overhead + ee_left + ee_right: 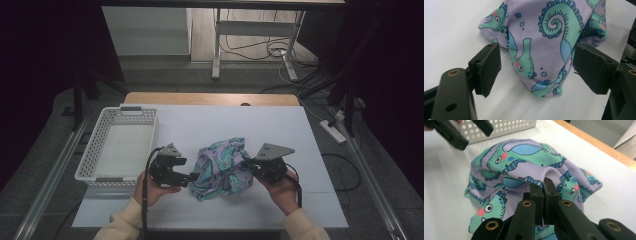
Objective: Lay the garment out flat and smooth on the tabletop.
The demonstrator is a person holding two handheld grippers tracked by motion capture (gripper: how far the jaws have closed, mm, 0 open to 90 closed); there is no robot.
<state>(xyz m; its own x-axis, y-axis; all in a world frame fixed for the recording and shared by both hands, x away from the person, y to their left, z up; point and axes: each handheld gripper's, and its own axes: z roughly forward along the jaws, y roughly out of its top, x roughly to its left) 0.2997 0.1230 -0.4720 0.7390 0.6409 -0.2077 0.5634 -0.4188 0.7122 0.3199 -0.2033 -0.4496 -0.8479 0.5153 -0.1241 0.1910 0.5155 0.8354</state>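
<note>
A crumpled lilac cloth (222, 167) printed with green and blue sea creatures lies on the white tabletop (280, 125), between my two grippers. My right gripper (247, 162) is shut on a fold at the cloth's right side; in the right gripper view its jaws (544, 182) meet with the fabric (524, 165) pinched at their tips and pulled up. My left gripper (192, 176) is open at the cloth's left side. In the left gripper view a hanging lobe of cloth (544, 37) sits between the wide-apart pads (490, 67), with the left pad clear of it.
A white perforated basket (100, 130) stands empty at the table's left, close behind the left gripper (474, 133). The table's wooden far edge (210, 98) runs along the back. A power strip (332, 131) and cables lie on the floor to the right.
</note>
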